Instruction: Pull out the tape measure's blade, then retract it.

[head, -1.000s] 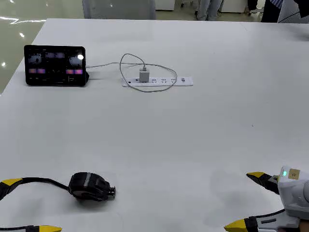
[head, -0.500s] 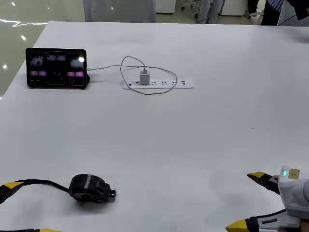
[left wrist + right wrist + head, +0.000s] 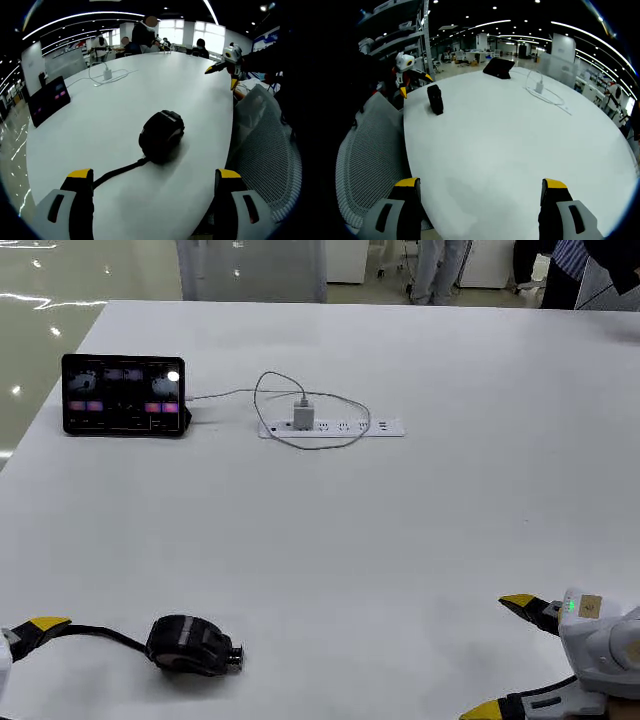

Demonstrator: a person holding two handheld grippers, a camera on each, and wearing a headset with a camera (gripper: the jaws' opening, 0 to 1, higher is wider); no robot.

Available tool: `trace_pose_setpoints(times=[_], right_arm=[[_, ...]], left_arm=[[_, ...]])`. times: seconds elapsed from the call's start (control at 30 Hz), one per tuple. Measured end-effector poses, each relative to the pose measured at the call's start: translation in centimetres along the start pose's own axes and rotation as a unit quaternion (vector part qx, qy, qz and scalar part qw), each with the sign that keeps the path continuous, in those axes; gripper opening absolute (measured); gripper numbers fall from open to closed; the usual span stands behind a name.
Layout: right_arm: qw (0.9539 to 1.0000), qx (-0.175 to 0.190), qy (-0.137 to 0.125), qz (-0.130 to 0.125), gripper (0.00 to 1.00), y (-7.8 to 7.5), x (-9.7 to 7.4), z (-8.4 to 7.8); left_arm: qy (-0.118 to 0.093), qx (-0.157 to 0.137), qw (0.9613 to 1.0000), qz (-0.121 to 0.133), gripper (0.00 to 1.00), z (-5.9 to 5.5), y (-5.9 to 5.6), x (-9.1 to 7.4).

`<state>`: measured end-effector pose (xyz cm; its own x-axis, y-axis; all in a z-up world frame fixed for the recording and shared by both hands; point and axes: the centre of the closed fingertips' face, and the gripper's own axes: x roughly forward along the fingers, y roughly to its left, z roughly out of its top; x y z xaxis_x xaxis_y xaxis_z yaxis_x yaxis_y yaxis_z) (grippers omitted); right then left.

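A black tape measure lies on the white table near its front left, blade fully in. Its black strap trails left toward a yellow fingertip of my left gripper. In the left gripper view the tape measure sits just ahead of my open left gripper, and the strap runs between the jaws. My right gripper stands open over the front right of the table, far from the tape measure, with nothing between its fingers.
A lit tablet stands at the back left. A white power strip with a charger and looped cable lies beside it. People stand beyond the far edge. A grey mesh chair sits below the table's near edge.
The head camera has tilted, so the table's things sit lower in the picture. The tape measure lies where it was. Both grippers stay open and have barely moved.
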<state>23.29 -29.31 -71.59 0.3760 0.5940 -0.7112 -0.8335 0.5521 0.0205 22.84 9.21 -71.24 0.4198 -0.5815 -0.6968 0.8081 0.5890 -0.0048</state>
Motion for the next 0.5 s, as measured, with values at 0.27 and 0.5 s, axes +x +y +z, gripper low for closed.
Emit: trace_pose_setpoints(times=[0.27, 0.5], right_arm=[[0.9998, -0.015, -0.005, 0.014, 0.99, 0.5, 1.0, 1.5], [0.9992, -0.026, -0.004, 0.029, 0.99, 1.2, 2.0, 2.2]], left_arm=[[0.019, 0.056, 0.9977, -0.034, 0.95, 1.2, 0.2, 1.4], [0.042, 0.124, 0.9891, -0.068, 0.92, 2.5, 0.2, 2.7]])
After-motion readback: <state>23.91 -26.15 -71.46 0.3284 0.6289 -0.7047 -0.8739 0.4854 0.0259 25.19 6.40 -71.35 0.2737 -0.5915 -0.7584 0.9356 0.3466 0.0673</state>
